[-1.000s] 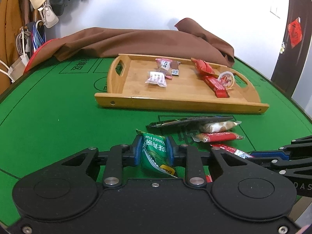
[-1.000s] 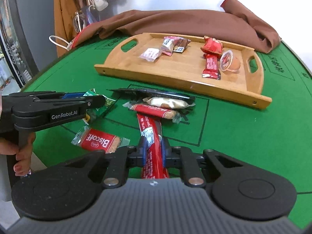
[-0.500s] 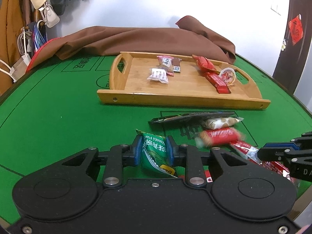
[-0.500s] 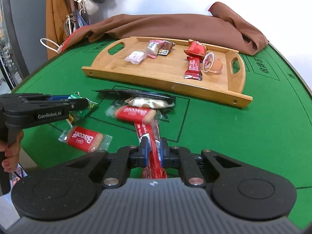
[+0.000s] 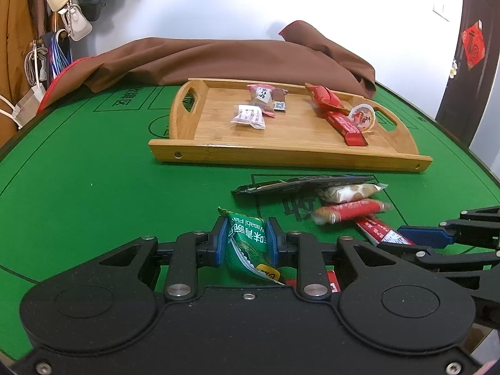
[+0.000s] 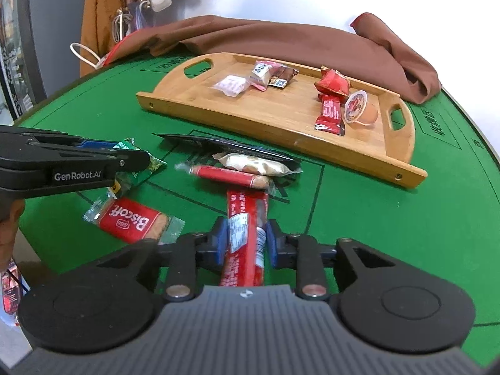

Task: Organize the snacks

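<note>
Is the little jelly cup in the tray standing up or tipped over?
Tipped over. The jelly cup lies on its side in the wooden tray, its round foil lid facing sideways and leaning against a red bar.

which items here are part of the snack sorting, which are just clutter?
Job: wooden tray, green wasabi packet, long red bar, Biscoff packet, red sausage stick, cream cake packet.
Clutter: brown cloth, hanging bags.
</note>
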A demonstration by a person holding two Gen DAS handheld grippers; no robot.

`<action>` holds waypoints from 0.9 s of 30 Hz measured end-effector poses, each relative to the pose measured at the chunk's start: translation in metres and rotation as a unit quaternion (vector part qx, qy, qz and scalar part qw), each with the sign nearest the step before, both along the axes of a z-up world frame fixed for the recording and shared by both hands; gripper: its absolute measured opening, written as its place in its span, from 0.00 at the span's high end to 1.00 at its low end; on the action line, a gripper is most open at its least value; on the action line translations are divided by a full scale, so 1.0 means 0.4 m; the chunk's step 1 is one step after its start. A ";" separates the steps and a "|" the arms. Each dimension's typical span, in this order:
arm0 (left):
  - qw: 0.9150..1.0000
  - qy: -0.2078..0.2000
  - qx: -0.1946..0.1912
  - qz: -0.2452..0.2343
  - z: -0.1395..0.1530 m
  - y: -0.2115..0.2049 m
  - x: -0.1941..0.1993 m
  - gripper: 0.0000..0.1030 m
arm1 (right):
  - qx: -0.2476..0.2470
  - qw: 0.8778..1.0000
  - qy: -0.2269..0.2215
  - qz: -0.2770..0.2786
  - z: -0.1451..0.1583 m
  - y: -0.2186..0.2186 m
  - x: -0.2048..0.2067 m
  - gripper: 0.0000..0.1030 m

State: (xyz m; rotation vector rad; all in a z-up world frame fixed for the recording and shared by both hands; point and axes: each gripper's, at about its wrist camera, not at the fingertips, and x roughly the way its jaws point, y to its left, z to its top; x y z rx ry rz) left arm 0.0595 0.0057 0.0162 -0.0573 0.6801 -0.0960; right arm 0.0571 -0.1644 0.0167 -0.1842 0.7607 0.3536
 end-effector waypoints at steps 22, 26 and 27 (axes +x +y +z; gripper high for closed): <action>1.000 -0.025 -0.015 -0.007 0.066 0.035 0.035 0.77 | 0.061 0.995 0.000 -0.084 0.105 -0.142 0.022 0.79; 0.999 -0.026 -0.025 -0.003 0.086 0.044 0.078 0.77 | 0.074 0.993 -0.015 -0.095 0.132 -0.160 0.047 0.79; 0.999 -0.029 -0.023 -0.001 0.090 0.045 0.087 0.77 | 0.076 0.992 -0.020 -0.100 0.139 -0.164 0.057 0.79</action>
